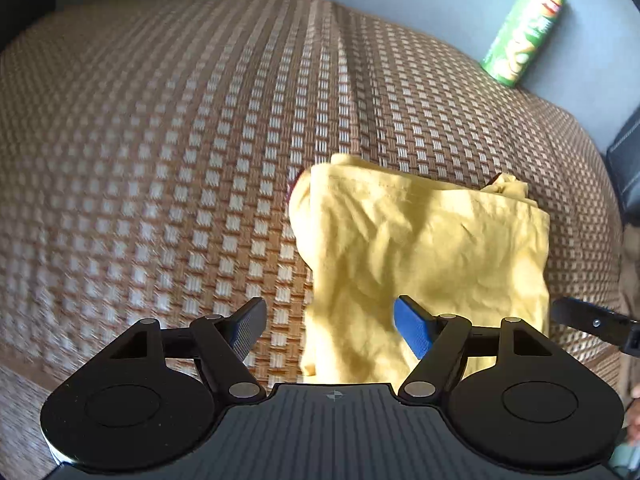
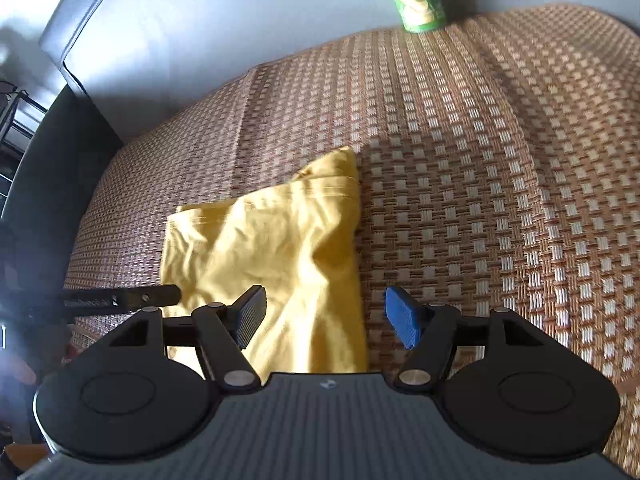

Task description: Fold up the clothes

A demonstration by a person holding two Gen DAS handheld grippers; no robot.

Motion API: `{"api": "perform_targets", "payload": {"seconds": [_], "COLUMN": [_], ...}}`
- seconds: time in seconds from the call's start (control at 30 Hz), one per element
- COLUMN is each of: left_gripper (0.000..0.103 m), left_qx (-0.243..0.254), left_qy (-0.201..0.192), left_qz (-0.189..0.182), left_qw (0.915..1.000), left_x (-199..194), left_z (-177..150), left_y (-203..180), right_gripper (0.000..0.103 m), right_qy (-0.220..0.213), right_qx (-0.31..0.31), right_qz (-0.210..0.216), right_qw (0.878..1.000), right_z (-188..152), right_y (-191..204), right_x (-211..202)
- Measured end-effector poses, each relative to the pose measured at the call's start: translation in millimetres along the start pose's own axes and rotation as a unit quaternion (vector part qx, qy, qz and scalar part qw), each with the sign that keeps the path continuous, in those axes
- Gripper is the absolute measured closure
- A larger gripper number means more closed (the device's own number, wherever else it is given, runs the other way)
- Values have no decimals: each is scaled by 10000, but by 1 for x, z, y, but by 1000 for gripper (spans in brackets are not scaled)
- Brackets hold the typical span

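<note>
- The left gripper (image 1: 330, 326) points steeply down with its jaws spread wide; nothing is pinched between them. Its blue right-hand pad (image 1: 412, 330) hangs over the yellow cloth, the darker left-hand one over bare mat.
- The right gripper (image 2: 324, 320) is likewise parted and holds nothing; the cloth's right edge runs up between its fingers without either pad pressing on it. In each wrist view a dark finger of the other gripper pokes in from the side.
- Beneath both tools lies a woven mat (image 1: 180, 152) in a brown-and-cream check, with a seam or crease running away from the cameras. It covers a cushioned seat.
- Behind the mat rises a pale grey-blue backrest (image 2: 192, 40) (smooth, possibly leather, though glare makes that hard to judge). A dark armrest (image 2: 52, 184) closes off one end.
- A green crisp tube (image 1: 524, 28) stands upright at the mat's far edge against the backrest.
- The yellow garment (image 1: 424, 256) lies on the mat's near part, directly under the grippers, folded into a rough, crumpled rectangle. A stitched hem shows along its far edge, one far corner is bunched, and a sliver of dark red peeks out at a far edge.
</note>
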State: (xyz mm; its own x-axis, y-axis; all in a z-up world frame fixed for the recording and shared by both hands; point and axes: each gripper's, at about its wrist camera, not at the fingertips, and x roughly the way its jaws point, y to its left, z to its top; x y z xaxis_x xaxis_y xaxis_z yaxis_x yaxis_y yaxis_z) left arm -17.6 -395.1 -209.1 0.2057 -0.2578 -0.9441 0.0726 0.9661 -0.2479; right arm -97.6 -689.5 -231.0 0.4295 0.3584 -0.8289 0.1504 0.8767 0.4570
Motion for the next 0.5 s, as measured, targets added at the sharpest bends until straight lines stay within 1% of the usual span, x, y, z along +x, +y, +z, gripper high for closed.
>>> {"api": "perform_targets", "payload": {"seconds": [0.1,0.13,0.3,0.4,0.5], "left_gripper": [21,21,21,21,21], "left_qx": [111,117,147,131,143], "left_qy": [-7,9,76,63,23], "left_qz": [86,59,1,-93,-295], "left_qw": [9999,9999,9999,9999,9995], "left_x": [7,10,22,26,26], "left_z": [0,1,3,1,1], "left_y": [-8,-10,-18,-16,-12], "right_gripper": [32,32,32,32,32], "right_qy": [-34,-10,165,239,134], "right_qx": [148,176,68,148,255], "right_qz": [210,271,447,526,674], "right_qw": [9997,9995,9988,9982,9973], "right_z": [0,0,1,4,8], "right_y": [-14,-17,-17,-15,-13], "right_x": [4,6,19,34,43]}}
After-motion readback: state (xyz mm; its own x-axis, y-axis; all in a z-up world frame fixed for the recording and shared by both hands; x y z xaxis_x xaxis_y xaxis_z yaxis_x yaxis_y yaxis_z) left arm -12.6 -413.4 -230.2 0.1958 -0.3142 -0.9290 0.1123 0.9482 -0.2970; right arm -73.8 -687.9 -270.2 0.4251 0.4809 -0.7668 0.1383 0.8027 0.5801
